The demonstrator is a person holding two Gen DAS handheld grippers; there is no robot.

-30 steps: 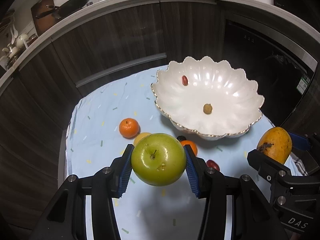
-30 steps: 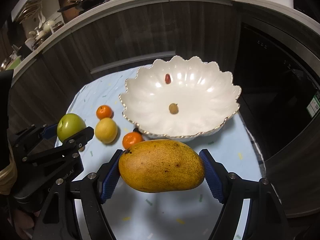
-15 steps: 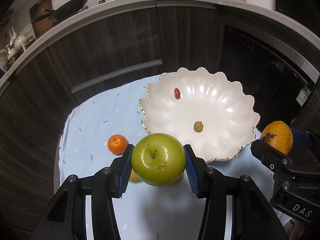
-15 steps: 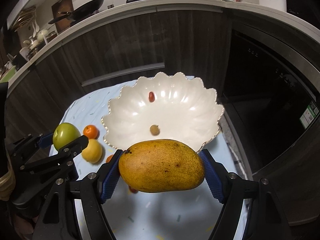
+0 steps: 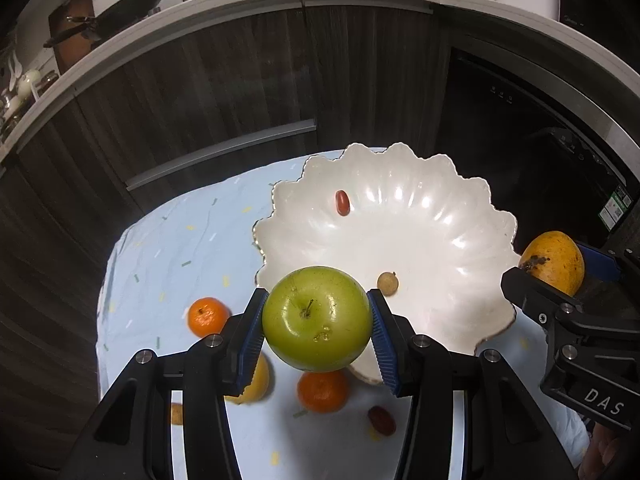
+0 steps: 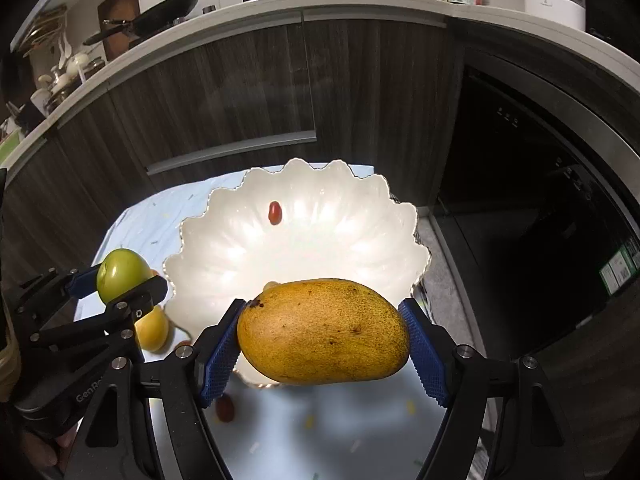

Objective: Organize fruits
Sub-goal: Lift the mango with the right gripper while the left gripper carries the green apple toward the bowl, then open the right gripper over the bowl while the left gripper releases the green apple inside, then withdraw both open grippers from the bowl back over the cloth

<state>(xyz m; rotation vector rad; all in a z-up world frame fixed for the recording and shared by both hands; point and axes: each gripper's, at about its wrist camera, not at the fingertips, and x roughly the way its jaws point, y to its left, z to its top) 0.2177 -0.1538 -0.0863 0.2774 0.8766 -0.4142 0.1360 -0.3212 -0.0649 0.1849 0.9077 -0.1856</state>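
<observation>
- The left gripper clamps a green apple between its blue pads, stem towards the camera, held in the air at the near left edge of the scalloped white bowl.
- The right gripper has its jaws spread wide around a yellow mango, gripped end to end and held over the bowl's near rim.
- Both fruits are plainly bound for the bowl, which so far holds only a small red fruit on its far slope and a small tan fruit near the middle.
- To do the step well, each fruit should be carried past the wavy rim, lowered close to the bowl's floor and only then let go; a round apple released high would probably roll.
- The bare white floor to the right of the tan fruit offers the mango a broad landing; the apple suits the left half.
- The two grippers work side by side, so staggered releases would keep their fingers apart.
- On the pale blue cloth wait a tangerine, a second orange fruit, a yellow fruit and a dark red one.
- Dark cabinet fronts stand close behind the table, leaving little room beyond the bowl's far rim.
</observation>
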